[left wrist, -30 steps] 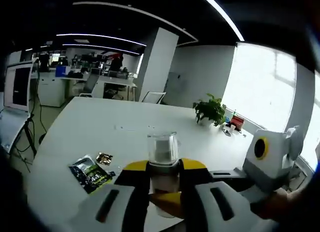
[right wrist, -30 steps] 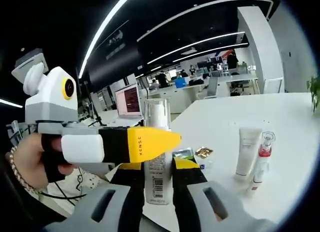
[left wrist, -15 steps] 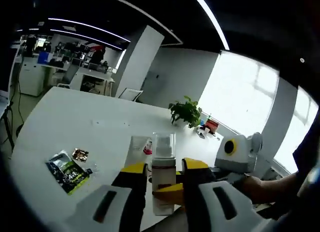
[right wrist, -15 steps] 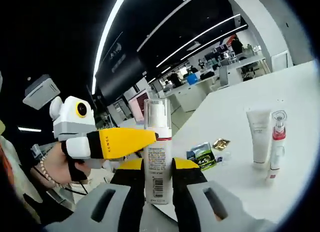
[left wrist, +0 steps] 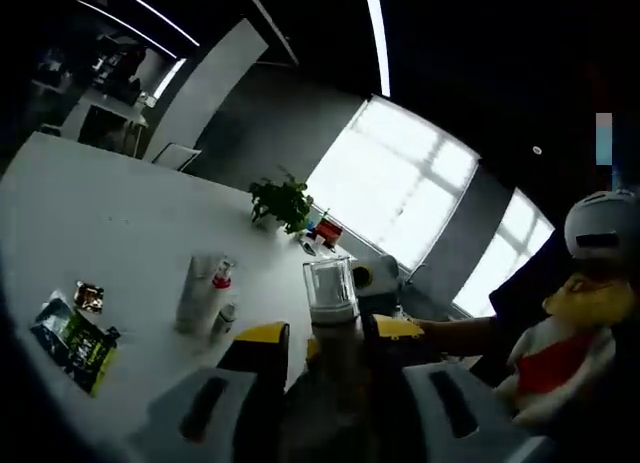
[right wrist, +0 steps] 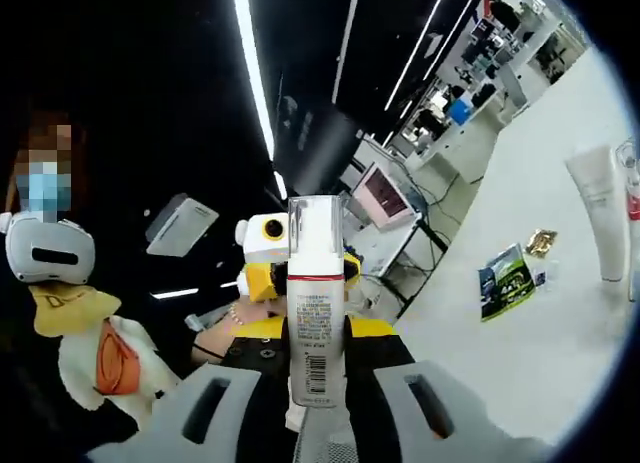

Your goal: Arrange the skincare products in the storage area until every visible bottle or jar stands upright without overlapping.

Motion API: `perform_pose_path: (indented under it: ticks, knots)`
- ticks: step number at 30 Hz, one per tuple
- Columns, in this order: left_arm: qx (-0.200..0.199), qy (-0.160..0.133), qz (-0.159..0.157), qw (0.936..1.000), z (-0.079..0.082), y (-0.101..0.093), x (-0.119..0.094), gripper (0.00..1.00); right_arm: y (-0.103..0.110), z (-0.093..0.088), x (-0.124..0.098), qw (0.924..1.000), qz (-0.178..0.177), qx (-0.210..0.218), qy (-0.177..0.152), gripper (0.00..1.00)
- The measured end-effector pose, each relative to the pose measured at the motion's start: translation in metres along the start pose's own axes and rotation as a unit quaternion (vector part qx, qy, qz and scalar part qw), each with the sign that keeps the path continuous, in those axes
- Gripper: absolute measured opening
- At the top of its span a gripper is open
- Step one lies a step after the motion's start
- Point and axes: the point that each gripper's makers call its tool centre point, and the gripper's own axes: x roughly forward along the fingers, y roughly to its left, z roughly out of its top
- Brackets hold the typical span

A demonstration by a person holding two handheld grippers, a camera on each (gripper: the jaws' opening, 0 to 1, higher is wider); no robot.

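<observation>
Pump bottle (right wrist: 314, 313) clamped in right claw (right wrist: 315, 383), aloft; left claw (left wrist: 325, 358) grips it too. Tube (left wrist: 196, 293) upright at 9 o'clock on bench (left wrist: 90, 223). Placement pending.

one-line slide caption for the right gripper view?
Right gripper holds a clear-capped pump bottle upright above the white table, with a green sachet beyond.

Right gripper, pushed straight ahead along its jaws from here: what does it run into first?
Probably the left gripper. The right gripper is shut on the pump bottle, and the other gripper sits just behind that bottle in the right gripper view. Depth is unclear, so the gap between them cannot be judged.
</observation>
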Motion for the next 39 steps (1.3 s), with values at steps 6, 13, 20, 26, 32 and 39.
perform_pose_path:
  ticks: [6, 13, 20, 26, 32, 39]
  knots:
    - [0.014, 0.005, -0.041, 0.9990, -0.004, -0.019, 0.009, 0.32, 0.010, -0.010, 0.004, 0.9965, 0.042, -0.051, 0.051, 0.20]
    - [0.038, 0.021, -0.052, 0.9977, -0.013, -0.028, 0.018, 0.28, 0.011, -0.007, 0.001, 0.9941, 0.056, -0.072, 0.059, 0.20]
    - [0.073, 0.022, -0.028, 0.9967, -0.011, -0.027, 0.022, 0.21, 0.008, -0.005, -0.005, 0.9932, 0.057, -0.081, 0.062, 0.20]
    - [0.127, 0.070, -0.003, 0.9893, -0.022, -0.022, 0.024, 0.21, -0.003, -0.012, -0.010, 0.9835, 0.028, -0.150, 0.097, 0.20]
    - [0.163, 0.115, 0.024, 0.9795, -0.035, -0.015, 0.025, 0.21, -0.015, -0.023, -0.011, 0.9681, -0.003, -0.210, 0.136, 0.20]
    - [0.207, 0.154, 0.050, 0.9647, -0.048, -0.004, 0.027, 0.21, -0.034, -0.036, -0.016, 0.9376, -0.042, -0.295, 0.180, 0.20]
